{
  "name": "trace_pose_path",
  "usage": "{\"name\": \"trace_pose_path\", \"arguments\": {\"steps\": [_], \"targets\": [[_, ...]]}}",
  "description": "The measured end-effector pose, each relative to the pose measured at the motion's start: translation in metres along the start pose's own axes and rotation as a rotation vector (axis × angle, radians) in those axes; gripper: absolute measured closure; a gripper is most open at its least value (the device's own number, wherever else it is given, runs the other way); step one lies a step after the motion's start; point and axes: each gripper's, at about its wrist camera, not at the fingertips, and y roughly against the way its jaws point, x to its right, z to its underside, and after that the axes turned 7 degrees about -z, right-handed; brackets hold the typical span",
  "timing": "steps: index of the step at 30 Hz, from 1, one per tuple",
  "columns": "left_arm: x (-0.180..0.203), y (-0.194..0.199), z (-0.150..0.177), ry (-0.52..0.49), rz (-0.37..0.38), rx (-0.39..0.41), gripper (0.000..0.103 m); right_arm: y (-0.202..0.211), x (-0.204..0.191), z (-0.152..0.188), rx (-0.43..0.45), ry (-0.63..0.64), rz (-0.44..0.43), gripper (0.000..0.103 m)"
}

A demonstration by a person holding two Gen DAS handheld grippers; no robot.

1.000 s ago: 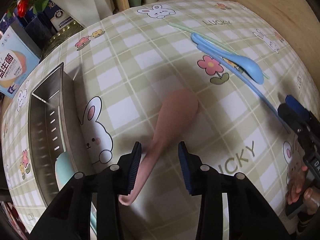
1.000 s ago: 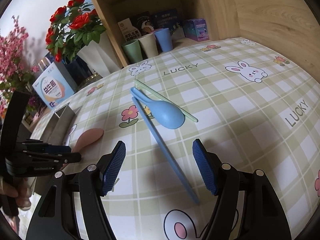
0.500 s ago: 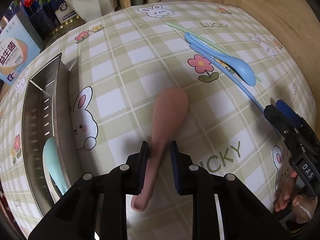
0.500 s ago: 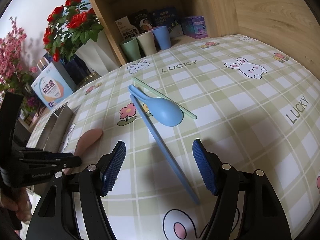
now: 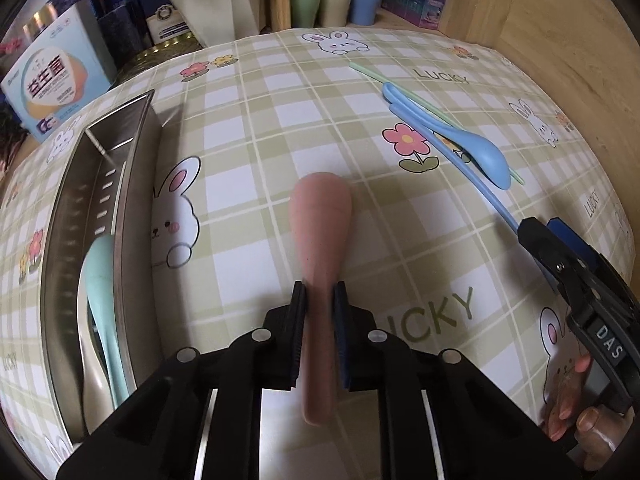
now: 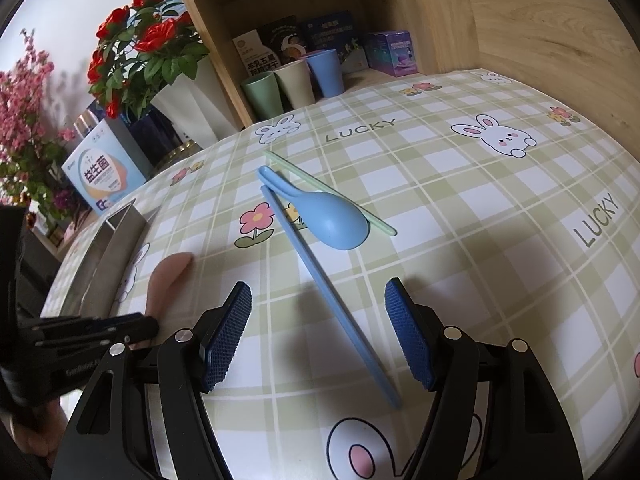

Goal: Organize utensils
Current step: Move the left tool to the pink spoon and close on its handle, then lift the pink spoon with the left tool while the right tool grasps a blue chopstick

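The left gripper [image 5: 320, 300] is clamped on the handle of the pink spoon [image 5: 322, 216], right of the steel tray [image 5: 132, 184]. Advise lifting level, then lowering beside the mint spoon [image 5: 100, 280] already inside. The right gripper [image 6: 318, 332] hangs wide open, holding nothing, over the blue chopstick [image 6: 320, 280].

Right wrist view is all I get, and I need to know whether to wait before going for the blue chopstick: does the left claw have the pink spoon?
Observer: Yes. The left claw is shut on the handle of the pink spoon, with the bowl pointing away from the claw.
Operator: Where along the handle?
Observer: Around the middle. The handle's end sticks out behind the pads, toward the camera.
Operator: Is anything in the metal tray?
Observer: A pale teal spoon lies lengthwise inside the metal tray, to the left of the claw.
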Motion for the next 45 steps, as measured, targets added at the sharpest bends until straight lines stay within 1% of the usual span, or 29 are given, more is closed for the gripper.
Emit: {"name": "trace_pose_path", "arguments": {"steps": [1, 2, 3, 8, 12, 15, 20, 22, 24, 27, 31, 32, 34, 36, 38, 39, 42, 43, 45], "targets": [[-0.002, 0.000, 0.003, 0.028, 0.020, 0.003, 0.089, 0.000, 0.000, 0.000, 0.000, 0.000, -0.002, 0.036], [-0.006, 0.002, 0.007, 0.084, 0.067, 0.011, 0.089, 0.000, 0.000, 0.000, -0.001, -0.001, -0.004, 0.036], [-0.008, 0.003, 0.011, 0.114, 0.077, 0.017, 0.089, -0.001, -0.001, 0.000, -0.003, -0.001, -0.006, 0.036], [-0.011, 0.015, 0.022, 0.148, 0.054, 0.053, 0.089, -0.002, -0.003, 0.000, -0.007, 0.012, -0.010, 0.036], [-0.019, 0.027, 0.023, 0.187, 0.063, 0.097, 0.089, -0.004, -0.005, 0.000, -0.016, 0.023, -0.001, 0.036], [-0.023, 0.035, 0.025, 0.190, 0.047, 0.122, 0.089, -0.004, -0.006, 0.001, -0.017, 0.031, 0.007, 0.036], [-0.028, 0.045, 0.027, 0.193, 0.047, 0.155, 0.089, -0.004, -0.007, 0.002, -0.018, 0.036, 0.013, 0.036], [-0.032, 0.050, 0.027, 0.205, 0.054, 0.169, 0.089, -0.007, -0.006, 0.000, -0.042, 0.036, 0.008, 0.036], [-0.037, 0.055, 0.027, 0.213, 0.060, 0.187, 0.089, -0.012, -0.007, -0.004, -0.097, 0.048, -0.004, 0.036], [-0.042, 0.063, 0.027, 0.220, 0.067, 0.216, 0.089, -0.014, -0.007, -0.014, -0.140, 0.082, -0.008, 0.036], [-0.048, 0.070, 0.026, 0.236, 0.082, 0.238, 0.089, -0.027, -0.003, -0.028, -0.217, 0.051, -0.053, 0.037], [-0.048, 0.071, 0.026, 0.237, 0.085, 0.241, 0.089, -0.030, -0.004, -0.030, -0.230, 0.052, -0.049, 0.037], [-0.051, 0.075, 0.027, 0.242, 0.086, 0.251, 0.089, -0.037, -0.009, -0.032, -0.262, 0.074, -0.039, 0.048], [-0.054, 0.078, 0.028, 0.249, 0.089, 0.259, 0.089, -0.046, -0.015, -0.034, -0.297, 0.090, -0.028, 0.055], [-0.058, 0.080, 0.030, 0.260, 0.091, 0.263, 0.089, -0.052, -0.020, -0.037, -0.301, 0.097, -0.020, 0.060], [-0.061, 0.081, 0.031, 0.268, 0.092, 0.266, 0.089, -0.056, -0.023, -0.039, -0.302, 0.099, -0.014, 0.065], [-0.067, 0.084, 0.033, 0.284, 0.093, 0.273, 0.089, -0.063, -0.027, -0.043, -0.296, 0.082, 0.001, 0.068], [-0.068, 0.085, 0.034, 0.288, 0.094, 0.274, 0.089, -0.065, -0.027, -0.045, -0.293, 0.075, 0.010, 0.071], [-0.071, 0.087, 0.035, 0.295, 0.096, 0.278, 0.089, -0.070, -0.028, -0.049, -0.285, 0.052, 0.021, 0.071]]}}
